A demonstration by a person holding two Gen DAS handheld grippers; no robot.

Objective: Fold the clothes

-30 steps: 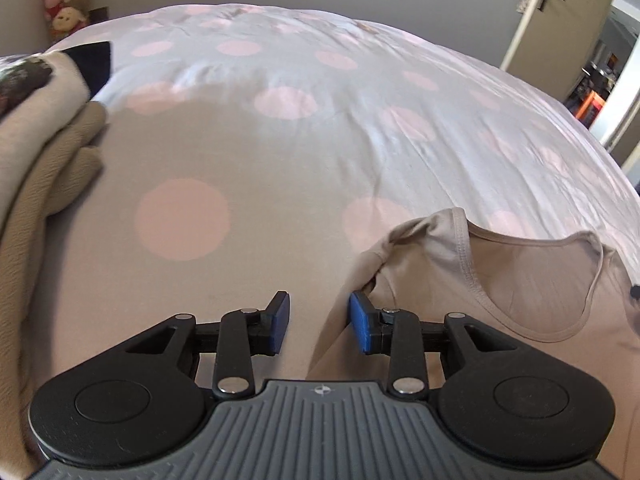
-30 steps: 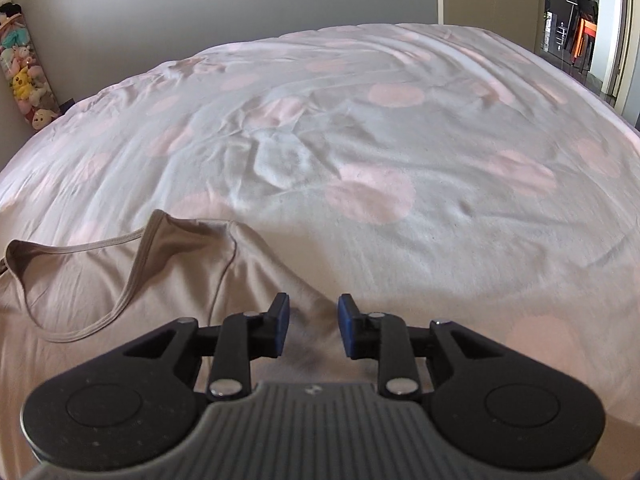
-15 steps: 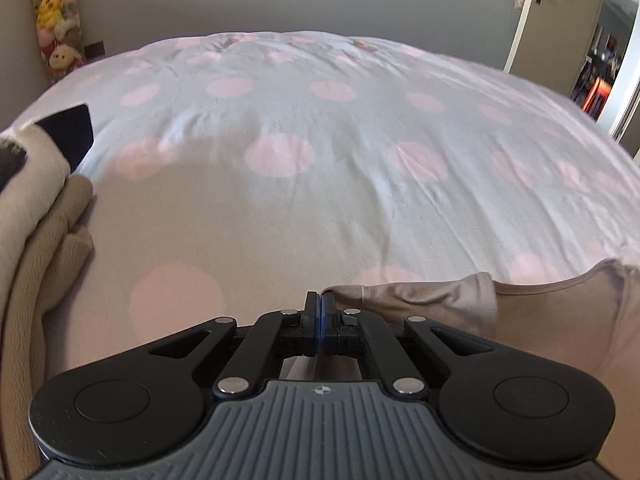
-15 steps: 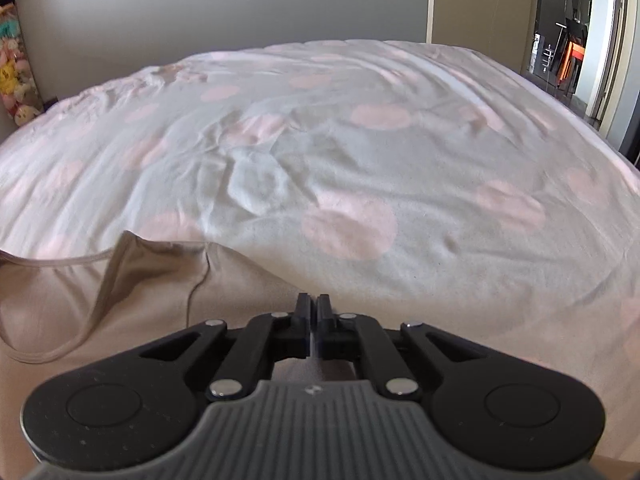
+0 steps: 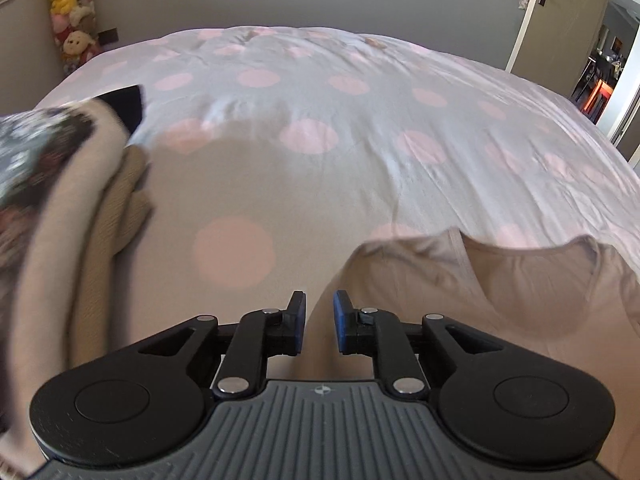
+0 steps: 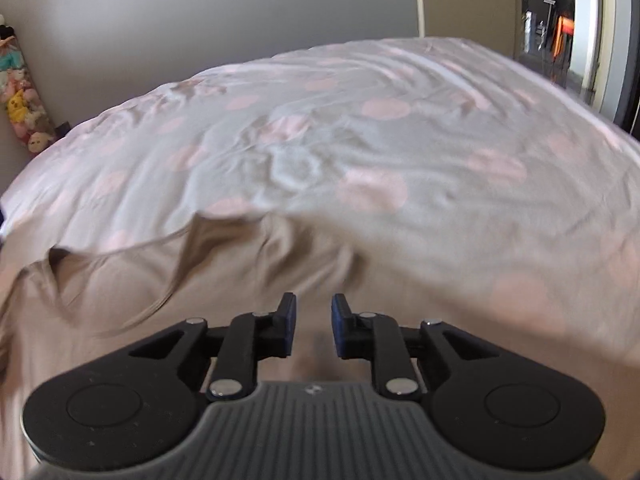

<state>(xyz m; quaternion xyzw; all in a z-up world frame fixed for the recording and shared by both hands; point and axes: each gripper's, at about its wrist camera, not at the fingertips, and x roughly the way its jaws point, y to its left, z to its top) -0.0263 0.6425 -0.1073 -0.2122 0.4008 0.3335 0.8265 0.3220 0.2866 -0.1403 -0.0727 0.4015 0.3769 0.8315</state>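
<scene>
A beige top (image 5: 500, 280) lies flat on the bed, neckline facing away from me. It also shows in the right wrist view (image 6: 168, 280), slightly blurred. My left gripper (image 5: 320, 320) is open and empty, over the top's left shoulder edge. My right gripper (image 6: 311, 320) is open and empty, over the top's right shoulder area.
The bed has a grey cover with pink dots (image 5: 320, 128). A stack of folded clothes (image 5: 60, 208) lies at the left, beige items with a dark patterned piece on top. Plush toys (image 5: 72, 20) hang at the far left wall. A door (image 5: 560, 20) stands open at the right.
Half a second ago both grippers were shut on the top's shoulders. Now both have opened and let go, and the top lies on the bed.
</scene>
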